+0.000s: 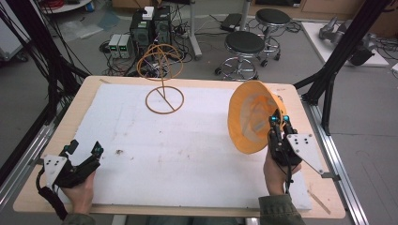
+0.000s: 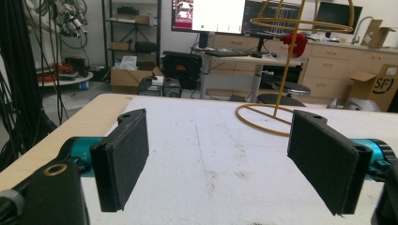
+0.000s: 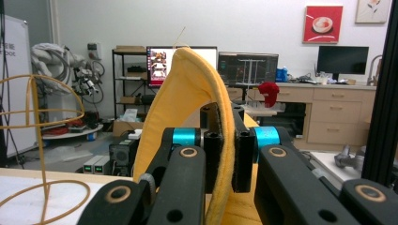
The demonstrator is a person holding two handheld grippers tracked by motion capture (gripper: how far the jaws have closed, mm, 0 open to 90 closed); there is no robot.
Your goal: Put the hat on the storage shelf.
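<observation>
High view: the right tongs point(image 1: 279, 120) were clamped on the yellow hat's point(image 1: 248, 117) brim; the wire stand point(image 1: 163, 77) lay far-left of it, nearer the open, empty left tongs point(image 1: 84, 149).

On the table point(image 1: 70, 117) lies a white mat point(image 1: 178, 150). A wire stand point(image 1: 163, 84) sits at twelve o'clock on it. The hat point(image 1: 251, 119) is at three o'clock, lifted off the mat, well apart from the stand. Stools point(image 1: 244, 47) stand behind the table.
</observation>
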